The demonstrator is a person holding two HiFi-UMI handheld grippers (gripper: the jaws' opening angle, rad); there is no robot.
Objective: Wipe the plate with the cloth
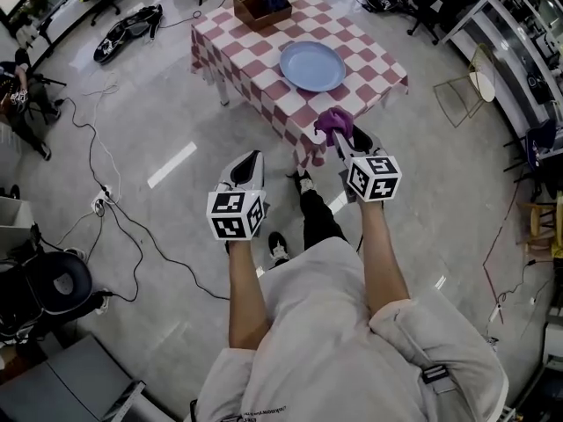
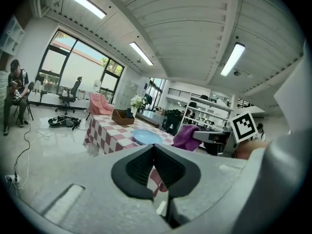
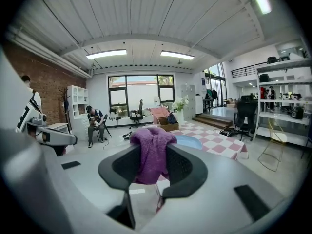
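far left in the head view there's a person sitting down, and black cables run over the grey floor. a black bag lies on the floor further back.

next along, the left tongs are held out over the floor, short of the desk. the left gripper view shows the two dark pads pressed together at the tips with nothing between them, so fully closed and empty.

then the desk with its red and white checked cover. a brown box sits at its far left corner with something dark inside, can't tell what. the blue plate lies flat on the desk, apart from the box and nearer the middle. nothing is touching it.

just right of that, the right tongs have the purple cloth clamped between the pads. in the right gripper view the cloth bunches up above the tongs and a bit hangs below. it's held in the air in front of the desk's near edge, apart from the plate — in the head view it only overlaps the near corner of the desk.

further right a yellow wire chair stands on the floor, and shelving lines the far right wall.
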